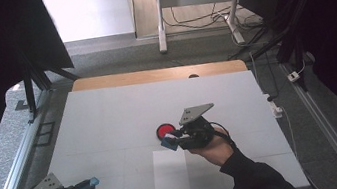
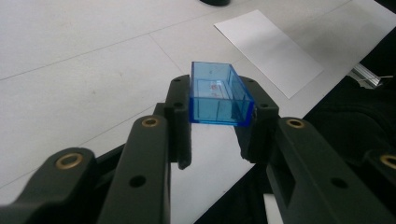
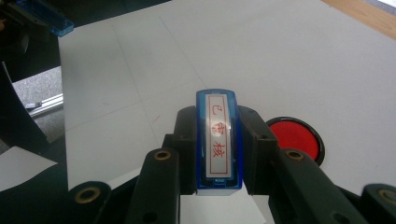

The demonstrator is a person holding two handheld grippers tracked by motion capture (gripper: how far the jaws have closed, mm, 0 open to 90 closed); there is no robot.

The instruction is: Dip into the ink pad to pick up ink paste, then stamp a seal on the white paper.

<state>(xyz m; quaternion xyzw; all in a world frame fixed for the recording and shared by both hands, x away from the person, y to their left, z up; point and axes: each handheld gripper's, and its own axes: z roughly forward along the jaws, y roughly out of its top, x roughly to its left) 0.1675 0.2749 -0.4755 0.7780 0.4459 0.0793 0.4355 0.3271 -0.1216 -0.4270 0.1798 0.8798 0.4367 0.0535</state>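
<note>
- Spreading wide, the white matt worktop (image 1: 109, 118) has plenty of free room at its far half and left side; wooden edge strip (image 1: 158, 74) runs along the far rim, near edge sits just by the person's forearms.
- Left tool (image 1: 86, 186) hovers at the near-left corner, close to the worktop's near edge, well apart from everything else.
- Left tool is clenched on a clear blue rectangular plastic cap (image 2: 218, 94), hollow w/ thin glossy walls, held across its width betw. both black jaws, open side up.
- Right tool (image 1: 172, 139) sits mid-worktop, over the far end of a white rectangular paper sheet (image 1: 170, 175), flat and smooth.
- Right tool is clenched on a blue plastic rectangular stamp with a silver label in red characters (image 3: 218, 140); jaws press its two long sides, label facing the camera.
- Round red ink pad in a black rim (image 1: 165, 130) lies flat just beside the right tool's tip, on its far side; stamp near it, contact can't be told.
- Sheet's near part is uncovered, w/ open room on both sides.
</note>
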